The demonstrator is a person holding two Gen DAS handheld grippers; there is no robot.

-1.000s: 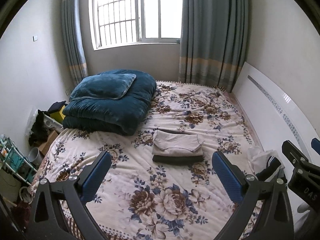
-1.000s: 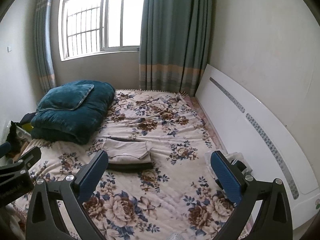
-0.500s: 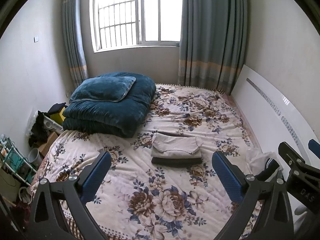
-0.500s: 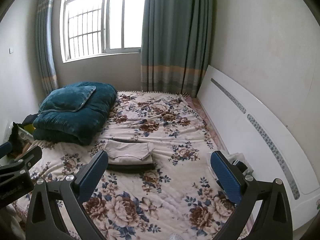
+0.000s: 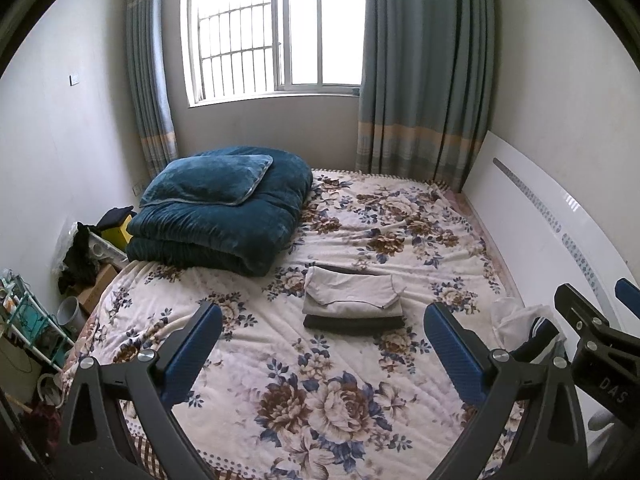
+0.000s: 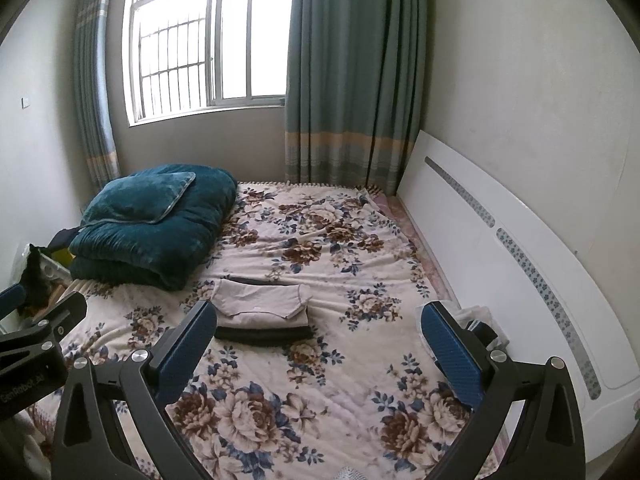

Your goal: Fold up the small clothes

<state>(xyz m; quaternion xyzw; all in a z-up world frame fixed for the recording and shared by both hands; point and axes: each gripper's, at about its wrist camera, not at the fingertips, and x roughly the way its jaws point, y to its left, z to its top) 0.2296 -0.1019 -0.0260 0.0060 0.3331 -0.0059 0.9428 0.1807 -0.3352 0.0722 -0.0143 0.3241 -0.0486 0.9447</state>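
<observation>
A folded beige garment lies on top of a folded dark garment in the middle of the floral bed. The same stack shows in the right wrist view, beige over dark. My left gripper is open and empty, held above the bed well short of the stack. My right gripper is open and empty, also back from the stack. A loose pile of white and dark clothes lies at the bed's right edge, also in the right wrist view.
A folded teal quilt with a pillow fills the bed's far left. A white headboard runs along the right side. Boxes, a rack and clutter stand on the floor at the left. Window and curtains are behind.
Both grippers have drawn back and tilted up a little, so the bed and stack sit slightly lower and farther in view. Both stay open and empty.
</observation>
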